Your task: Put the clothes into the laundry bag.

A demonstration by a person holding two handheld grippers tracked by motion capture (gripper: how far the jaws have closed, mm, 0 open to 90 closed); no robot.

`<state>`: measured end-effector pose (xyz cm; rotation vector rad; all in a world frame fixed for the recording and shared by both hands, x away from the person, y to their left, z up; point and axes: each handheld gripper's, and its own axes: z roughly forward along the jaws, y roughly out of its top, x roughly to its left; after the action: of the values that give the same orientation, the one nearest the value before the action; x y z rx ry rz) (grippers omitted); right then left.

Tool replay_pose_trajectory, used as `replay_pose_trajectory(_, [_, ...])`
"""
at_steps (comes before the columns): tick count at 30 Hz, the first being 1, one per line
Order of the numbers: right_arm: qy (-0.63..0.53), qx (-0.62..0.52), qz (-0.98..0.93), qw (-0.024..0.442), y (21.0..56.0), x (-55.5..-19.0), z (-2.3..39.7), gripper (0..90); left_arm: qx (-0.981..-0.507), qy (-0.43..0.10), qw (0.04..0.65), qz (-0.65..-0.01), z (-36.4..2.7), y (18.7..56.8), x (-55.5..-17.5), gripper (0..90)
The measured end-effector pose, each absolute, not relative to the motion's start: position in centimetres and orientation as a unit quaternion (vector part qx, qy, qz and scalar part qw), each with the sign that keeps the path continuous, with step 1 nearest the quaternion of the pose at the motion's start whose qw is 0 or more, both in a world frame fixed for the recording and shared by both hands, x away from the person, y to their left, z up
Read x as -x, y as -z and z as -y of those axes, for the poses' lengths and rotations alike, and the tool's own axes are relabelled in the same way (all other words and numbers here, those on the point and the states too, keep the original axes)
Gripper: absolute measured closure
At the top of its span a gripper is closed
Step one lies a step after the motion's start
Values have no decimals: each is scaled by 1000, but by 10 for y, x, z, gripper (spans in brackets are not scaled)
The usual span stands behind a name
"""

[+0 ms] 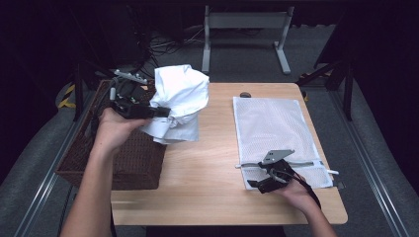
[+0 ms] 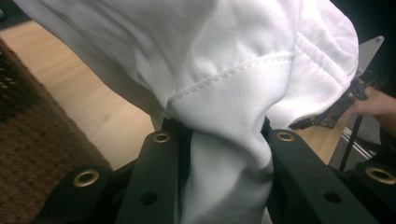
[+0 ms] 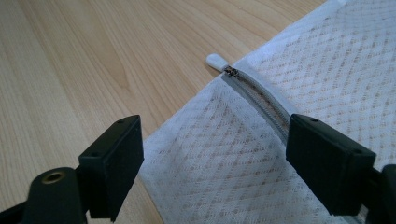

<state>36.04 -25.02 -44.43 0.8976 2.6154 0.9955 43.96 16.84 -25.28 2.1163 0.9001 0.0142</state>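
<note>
A white garment (image 1: 179,101) hangs bunched above the table's left side, its lower folds touching the wood. My left gripper (image 1: 165,112) is shut on it; in the left gripper view the white cloth (image 2: 224,140) is pinched between both black jaws. A white mesh laundry bag (image 1: 274,133) lies flat on the right half of the table, its zipper (image 1: 296,163) running across near its front end. My right gripper (image 1: 257,183) hovers open over the bag's near left corner. In the right gripper view the mesh (image 3: 219,158) lies between the spread jaws, and the zipper (image 3: 254,95) ends at a white tab (image 3: 215,60).
A dark wicker basket (image 1: 123,158) stands at the table's left edge, under my left hand. The wooden table (image 1: 207,168) is bare between garment and bag. A small dark object (image 1: 245,95) sits at the table's far edge. A white table frame (image 1: 244,29) stands on the floor beyond.
</note>
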Motion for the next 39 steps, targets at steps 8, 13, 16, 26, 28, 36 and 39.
replay_pose_trajectory(8, [-337, -305, -885, 102, 445, -361, 252, 196, -862, 29, 360, -356, -138, 288, -453, 744])
replay_pose_trajectory(13, [-338, -303, -885, 100, 445, -361, 252, 196, -875, 33, 325, -358, -126, 308, -460, 743])
replay_pose_trajectory(16, [-338, -304, -885, 100, 445, -361, 252, 196, -879, 41, 306, -363, -120, 322, -465, 742])
replay_pose_trajectory(26, [-337, -303, -886, 99, 445, -361, 252, 196, -901, 43, 218, -372, -87, 360, -480, 731])
replay_pose_trajectory(28, [-337, -302, -886, 98, 445, -361, 252, 196, -904, 37, 205, -374, -83, 364, -480, 724])
replay_pose_trajectory(36, [-339, -304, -885, 97, 446, -362, 255, 196, -913, 24, 142, -381, -70, 387, -484, 609])
replay_pose_trajectory(39, [-337, -303, -886, 97, 446, -361, 254, 196, -915, 13, 144, -377, -69, 386, -483, 504])
